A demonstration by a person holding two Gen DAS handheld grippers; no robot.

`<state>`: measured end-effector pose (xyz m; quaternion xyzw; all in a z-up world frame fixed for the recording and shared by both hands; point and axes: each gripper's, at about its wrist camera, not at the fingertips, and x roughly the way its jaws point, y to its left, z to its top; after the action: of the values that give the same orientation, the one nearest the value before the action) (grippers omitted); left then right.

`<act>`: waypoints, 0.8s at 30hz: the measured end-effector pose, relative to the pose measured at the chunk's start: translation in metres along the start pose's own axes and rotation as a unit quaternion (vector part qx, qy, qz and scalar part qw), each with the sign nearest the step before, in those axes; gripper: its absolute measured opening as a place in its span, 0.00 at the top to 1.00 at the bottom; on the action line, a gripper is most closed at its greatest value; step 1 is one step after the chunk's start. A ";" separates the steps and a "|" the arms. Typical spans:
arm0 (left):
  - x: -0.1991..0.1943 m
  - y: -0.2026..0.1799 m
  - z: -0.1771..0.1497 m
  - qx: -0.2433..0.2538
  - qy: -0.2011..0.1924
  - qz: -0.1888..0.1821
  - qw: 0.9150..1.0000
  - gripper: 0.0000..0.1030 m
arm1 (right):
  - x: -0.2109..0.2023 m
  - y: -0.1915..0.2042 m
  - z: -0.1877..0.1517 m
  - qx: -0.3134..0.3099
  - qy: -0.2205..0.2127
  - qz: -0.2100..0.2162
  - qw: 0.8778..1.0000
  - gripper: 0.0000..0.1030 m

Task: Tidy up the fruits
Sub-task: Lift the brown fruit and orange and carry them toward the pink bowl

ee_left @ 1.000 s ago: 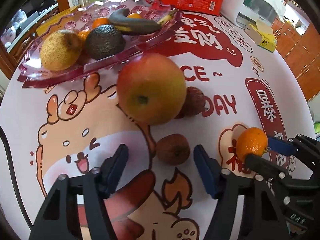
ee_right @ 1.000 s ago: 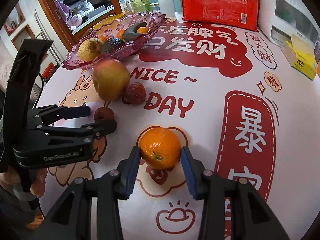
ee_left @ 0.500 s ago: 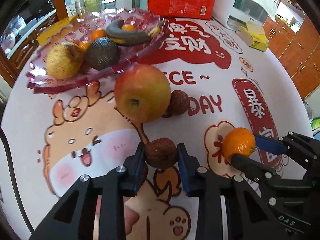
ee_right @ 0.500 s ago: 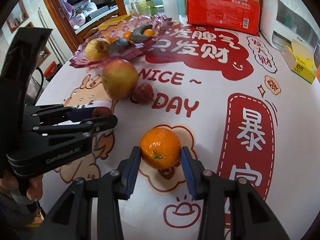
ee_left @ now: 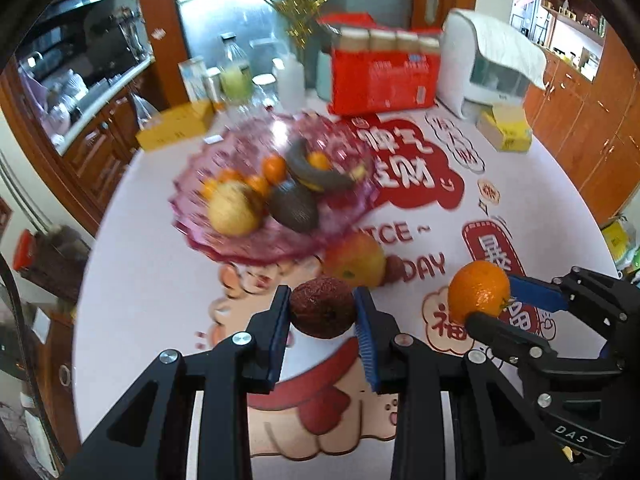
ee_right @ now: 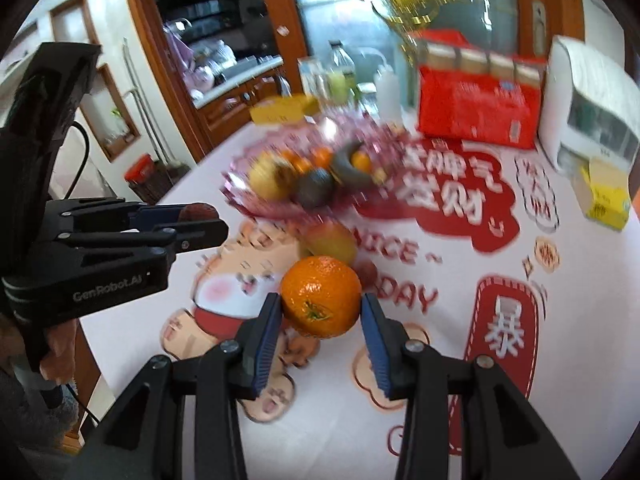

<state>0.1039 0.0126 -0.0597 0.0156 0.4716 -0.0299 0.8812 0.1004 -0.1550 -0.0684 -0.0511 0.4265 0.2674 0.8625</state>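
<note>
Carrying both fruits to the pink glass dish (ee_left: 280,248) is judged to be the step in hand, and it is best done by setting each down in a bare patch — not dropped onto the pear, avocado and banana already piled there. On the printed table (ee_left: 152,280) an apple (ee_left: 354,260) and a small reddish fruit beside it are left near the dish rim. An orange (ee_right: 320,297) is grasped by the right gripper (ee_right: 320,332), its fingers clenched on either side, clear of the table. A dark wrinkled fruit (ee_left: 322,307) — smallest of the loads — is pinched by the left gripper (ee_left: 322,340); a gentle squeeze should be kept so neither skin is bruised.
</note>
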 end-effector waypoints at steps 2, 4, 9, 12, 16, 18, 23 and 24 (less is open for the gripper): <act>-0.015 0.009 0.008 0.006 -0.010 0.008 1.000 0.71 | -0.010 0.011 0.014 -0.009 -0.017 -0.002 1.000 0.60; -0.027 0.017 0.015 0.017 -0.021 0.021 0.999 0.71 | -0.018 0.019 0.027 -0.016 -0.026 0.000 1.000 0.60; -0.058 0.043 0.050 0.042 -0.058 0.059 0.996 0.71 | -0.033 0.036 0.078 -0.036 -0.044 -0.002 0.998 0.60; -0.077 0.061 0.075 0.052 -0.083 0.078 0.992 0.71 | -0.041 0.043 0.114 -0.043 -0.062 -0.008 0.997 0.60; -0.096 0.079 0.114 0.076 -0.118 0.111 0.984 0.71 | -0.046 0.051 0.163 -0.042 -0.089 -0.022 0.995 0.60; -0.099 0.088 0.131 0.080 -0.131 0.121 0.981 0.71 | -0.045 0.055 0.187 -0.039 -0.104 -0.035 0.993 0.60; -0.084 0.116 0.170 0.056 -0.127 0.096 0.986 0.71 | -0.021 0.056 0.226 -0.017 -0.113 -0.049 0.992 0.60; -0.078 0.119 0.172 0.052 -0.123 0.091 0.987 0.71 | -0.012 0.056 0.232 -0.012 -0.111 -0.053 0.992 0.60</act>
<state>0.2117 0.1249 0.1010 0.1009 0.3535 0.0242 0.9297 0.2303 -0.0390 0.0952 -0.0544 0.3220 0.2311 0.9165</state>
